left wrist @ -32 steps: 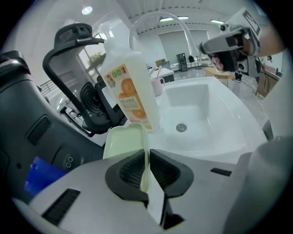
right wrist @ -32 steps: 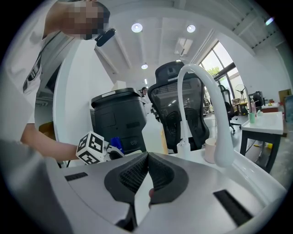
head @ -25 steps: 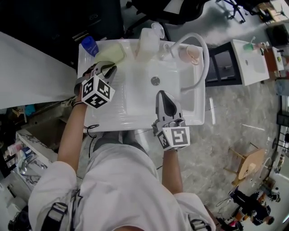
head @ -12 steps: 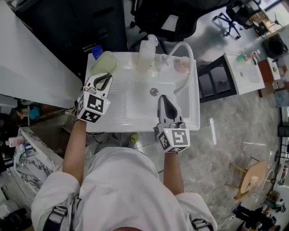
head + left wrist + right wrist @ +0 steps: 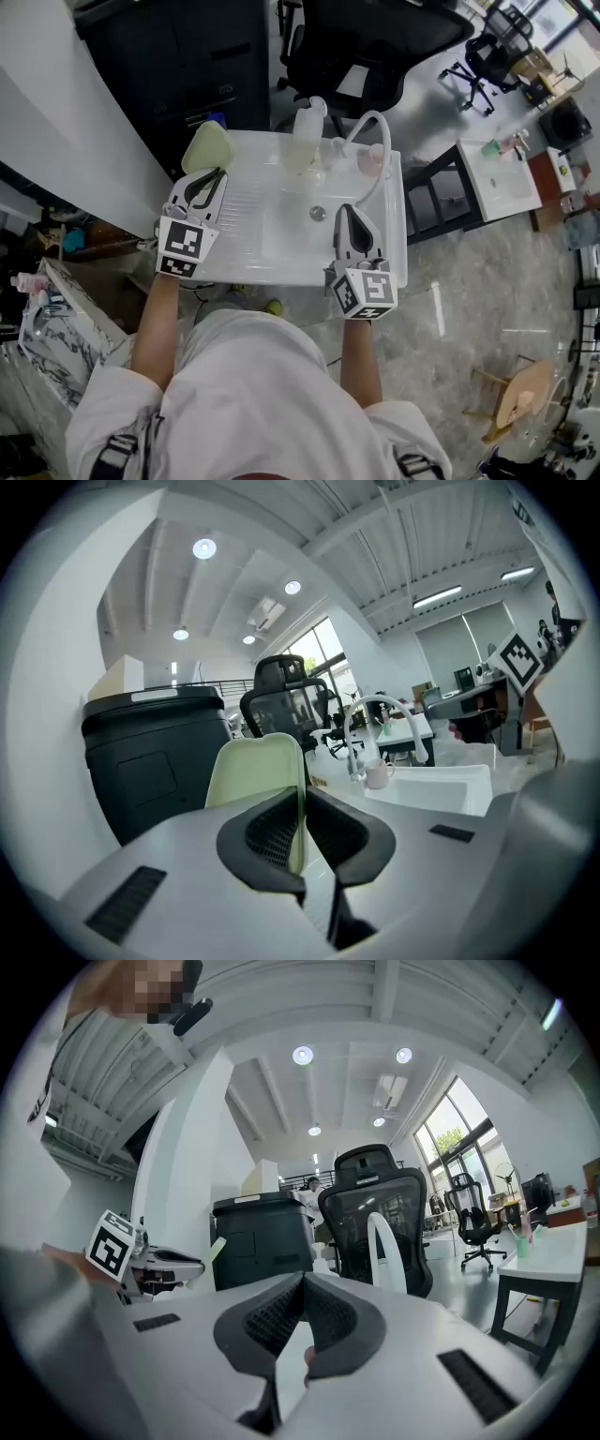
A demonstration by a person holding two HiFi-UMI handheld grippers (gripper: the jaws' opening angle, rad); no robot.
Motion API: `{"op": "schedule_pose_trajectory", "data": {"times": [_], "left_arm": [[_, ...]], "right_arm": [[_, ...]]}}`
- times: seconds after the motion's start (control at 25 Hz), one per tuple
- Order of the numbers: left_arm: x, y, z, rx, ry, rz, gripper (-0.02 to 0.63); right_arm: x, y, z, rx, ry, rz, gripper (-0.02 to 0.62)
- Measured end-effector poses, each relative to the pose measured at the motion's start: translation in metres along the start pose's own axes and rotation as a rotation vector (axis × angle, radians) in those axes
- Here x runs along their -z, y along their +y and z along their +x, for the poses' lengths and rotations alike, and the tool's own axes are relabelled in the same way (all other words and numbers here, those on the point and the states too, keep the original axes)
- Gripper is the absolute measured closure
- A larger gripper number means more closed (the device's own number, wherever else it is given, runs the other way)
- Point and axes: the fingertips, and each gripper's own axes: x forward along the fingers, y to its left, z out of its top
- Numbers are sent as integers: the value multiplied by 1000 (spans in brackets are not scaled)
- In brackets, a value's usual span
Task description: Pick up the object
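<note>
My left gripper (image 5: pixel 203 178) is clenched on the pale green board (image 5: pixel 208 146); in the left gripper view the two black pads meet on its near edge, and the flat, round-cornered sheet stands up beyond them, tilted a little to the left; from the head view the board sits at the far left corner of the white sink (image 5: pixel 281 271), partly out past its rim (I cannot tell whether its lower edge touches the sink top or hangs just clear of it); behind it is the black cabinet (image 5: pixel 187 66).

My right gripper (image 5: pixel 345 212) is closed on nothing; in the right gripper view its pads are pressed together at the tips, with only a pale sliver showing lower down between them; it hovers over the right side of the basin, just right of the drain (image 5: pixel 318 214) and well apart from the left gripper.

Along the back edge of the sink stand a clear bottle (image 5: pixel 302 131) and, further right, a pink cup (image 5: pixel 370 159); the white faucet (image 5: pixel 377 124) arches over between them and curves down on the right; a black office chair (image 5: pixel 375 42) stands on the floor beyond the sink.
</note>
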Motion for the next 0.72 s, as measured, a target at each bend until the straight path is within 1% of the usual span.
{"op": "schedule_pose_trajectory", "data": {"times": [0.2,0.32,0.48,0.6,0.72], "left_arm": [[-12,5,-24,-45,-64,-39,565],[-15,8,-35,-66,-86,-54,565],[-18,13,-49,-94,-113,-96,566],[-20,17,-56,-109,-139,-99,566],[-22,18,-57,-107,-154,-104,566]], "right_arm": [[-11,-1,-7,0,-34,-7,591],[-16,-3,-10,8,-52,-3,591],[-19,-2,-12,4,-66,-6,591],[-20,1,-11,1,-72,-9,591],[-23,2,-8,-5,-70,-18,591]]}}
